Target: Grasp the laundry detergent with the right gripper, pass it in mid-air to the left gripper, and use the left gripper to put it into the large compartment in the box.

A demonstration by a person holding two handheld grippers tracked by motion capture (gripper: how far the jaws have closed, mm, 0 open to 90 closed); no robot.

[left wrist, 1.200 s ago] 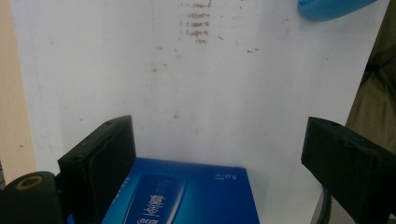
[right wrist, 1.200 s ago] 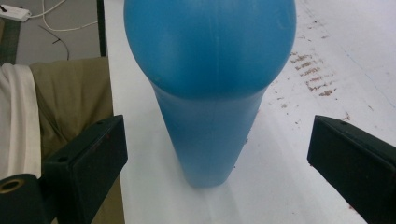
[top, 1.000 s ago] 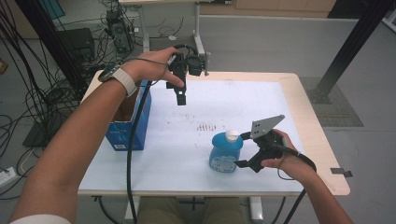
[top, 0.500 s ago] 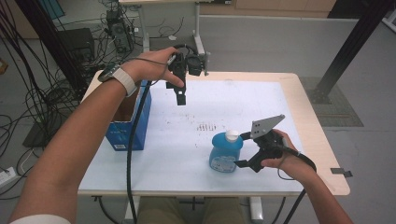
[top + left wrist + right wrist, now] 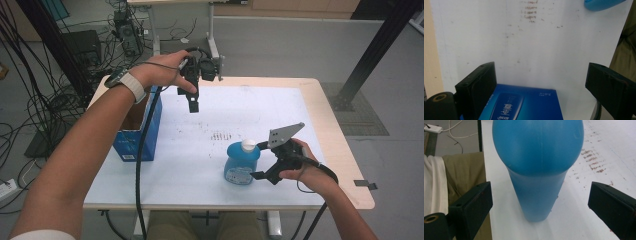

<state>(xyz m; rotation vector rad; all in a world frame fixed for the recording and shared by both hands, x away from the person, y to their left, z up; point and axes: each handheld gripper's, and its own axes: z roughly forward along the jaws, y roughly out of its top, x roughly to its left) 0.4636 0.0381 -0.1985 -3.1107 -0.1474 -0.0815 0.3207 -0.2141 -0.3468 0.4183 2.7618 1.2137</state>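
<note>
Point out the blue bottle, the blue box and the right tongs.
blue bottle [image 5: 241,162]: high view, on its labelled body.
blue box [image 5: 134,140]: high view, on its near side wall.
right tongs [image 5: 261,160]: high view, midway between the tips.

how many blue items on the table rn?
2. A blue bottle with a white cap stands near the front edge, between the open fingers of the right gripper. A blue box sits at the table's left edge.

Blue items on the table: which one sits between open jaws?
The blue bottle with the white cap; the right gripper straddles it. The blue box stands apart at the table's left edge.
</note>
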